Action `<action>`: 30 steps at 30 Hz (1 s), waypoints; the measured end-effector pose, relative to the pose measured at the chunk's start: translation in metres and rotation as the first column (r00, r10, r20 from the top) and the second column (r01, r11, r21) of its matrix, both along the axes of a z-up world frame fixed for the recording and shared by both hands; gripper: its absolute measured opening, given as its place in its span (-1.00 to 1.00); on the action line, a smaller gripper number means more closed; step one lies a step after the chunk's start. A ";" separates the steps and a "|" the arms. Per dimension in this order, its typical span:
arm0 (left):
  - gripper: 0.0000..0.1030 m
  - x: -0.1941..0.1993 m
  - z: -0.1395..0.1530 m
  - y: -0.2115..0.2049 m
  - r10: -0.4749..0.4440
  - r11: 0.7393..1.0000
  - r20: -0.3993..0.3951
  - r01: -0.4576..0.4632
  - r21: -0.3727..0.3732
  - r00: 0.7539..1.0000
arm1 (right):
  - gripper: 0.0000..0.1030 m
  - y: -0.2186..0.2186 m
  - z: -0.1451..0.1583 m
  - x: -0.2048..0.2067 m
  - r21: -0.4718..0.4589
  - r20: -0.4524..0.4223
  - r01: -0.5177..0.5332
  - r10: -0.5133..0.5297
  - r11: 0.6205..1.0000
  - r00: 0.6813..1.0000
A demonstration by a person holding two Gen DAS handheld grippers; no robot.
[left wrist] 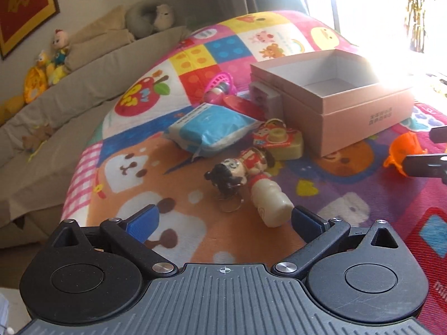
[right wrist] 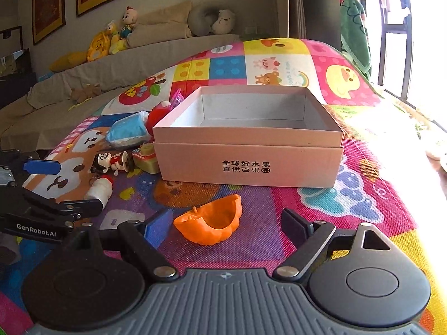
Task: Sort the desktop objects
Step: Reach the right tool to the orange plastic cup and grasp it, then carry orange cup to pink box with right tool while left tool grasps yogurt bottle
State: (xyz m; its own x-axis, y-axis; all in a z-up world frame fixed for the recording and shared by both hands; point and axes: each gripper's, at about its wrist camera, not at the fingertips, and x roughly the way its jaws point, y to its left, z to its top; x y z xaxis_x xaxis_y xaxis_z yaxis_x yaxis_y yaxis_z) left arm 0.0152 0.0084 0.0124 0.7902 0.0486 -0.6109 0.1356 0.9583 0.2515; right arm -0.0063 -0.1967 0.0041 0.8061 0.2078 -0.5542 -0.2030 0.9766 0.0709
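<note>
Two tongs wide apart, toys by the box

Left tongs [left wrist: 223,219] gape wide with nothing held; a white bottle [left wrist: 269,205] lies at 1 o'clock. Right tongs [right wrist: 226,223] gape around an orange shell [right wrist: 208,223]. The pink box [right wrist: 248,142] sits at 12 o'clock on the play mat [right wrist: 321,223].

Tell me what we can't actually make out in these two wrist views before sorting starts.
- Box floor: in the right wrist view the near wall hides most of it; glare washes out the far corner in the left wrist view.
- Purple-and-white item: left wrist view, tucked behind the box corner, unidentifiable.
- Red toy: right wrist view, half hidden by the box.
- Tissue pack print: too small to read.
</note>
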 end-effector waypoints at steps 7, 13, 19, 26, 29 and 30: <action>1.00 0.008 0.004 0.042 0.163 0.985 0.018 -0.163 0.047 0.987 | 0.69 -0.001 0.000 -0.001 0.000 0.002 0.002 -0.002 1.000 1.000; 1.00 -0.004 0.014 0.051 0.130 0.977 -0.064 -0.139 -0.164 0.989 | 0.69 -0.001 -0.001 0.000 0.000 0.002 0.001 -0.001 1.000 1.000; 1.00 -0.006 0.009 0.008 0.008 0.986 -0.060 -0.017 -0.165 0.998 | 0.69 -0.002 0.000 0.000 0.005 -0.001 -0.002 0.002 1.000 1.000; 1.00 0.012 0.000 0.015 0.105 0.992 0.025 -0.106 0.062 0.994 | 0.69 -0.002 0.000 -0.001 0.010 0.005 0.000 0.000 1.000 1.000; 1.00 0.012 0.001 0.029 0.143 0.985 0.039 -0.146 0.095 0.989 | 0.69 -0.001 0.000 -0.001 0.011 0.006 -0.001 0.001 1.000 1.000; 1.00 0.011 0.003 0.035 0.145 0.986 0.033 -0.147 0.078 0.989 | 0.69 -0.001 0.000 -0.002 0.012 0.008 -0.001 0.001 1.000 1.000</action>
